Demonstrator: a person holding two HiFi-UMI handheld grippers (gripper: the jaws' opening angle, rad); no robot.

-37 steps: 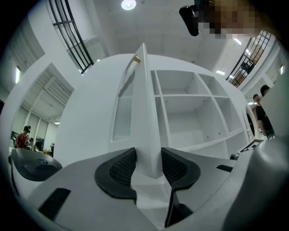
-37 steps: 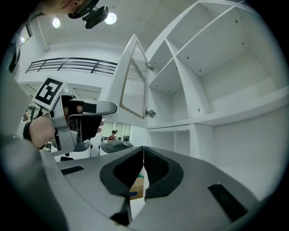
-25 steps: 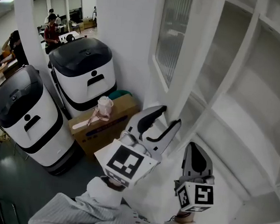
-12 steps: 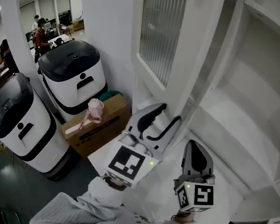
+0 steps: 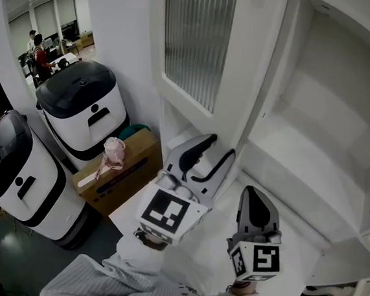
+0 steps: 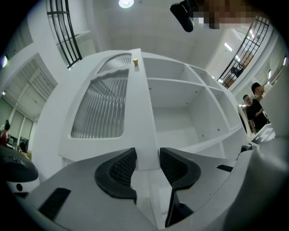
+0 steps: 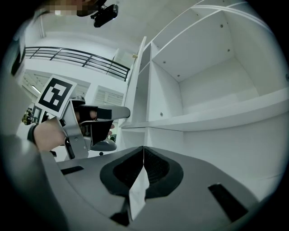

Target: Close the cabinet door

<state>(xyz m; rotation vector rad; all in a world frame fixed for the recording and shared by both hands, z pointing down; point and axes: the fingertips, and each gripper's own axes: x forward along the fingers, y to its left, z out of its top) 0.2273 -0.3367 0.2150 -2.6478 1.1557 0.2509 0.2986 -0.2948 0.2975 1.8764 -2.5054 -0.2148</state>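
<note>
Down to my left stand two white machines with dark domed lids, the near one (image 5: 20, 174) just beside the far one (image 5: 81, 111). A brown cardboard box (image 5: 114, 173) sits on the dark floor (image 5: 6, 250) right of them, with a pink object (image 5: 111, 153) on top and something teal (image 5: 133, 130) behind. Far off, a person in red (image 5: 36, 58) stands among desks. Overhead are a black railing (image 6: 63, 27) and a ceiling lamp (image 6: 126, 3).

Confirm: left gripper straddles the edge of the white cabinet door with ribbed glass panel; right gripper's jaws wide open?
Wrong on the right gripper: its jaws are shut, empty, per the right gripper view. The left gripper does straddle the edge of the white cabinet door with ribbed glass panel, jaws closing.
</note>
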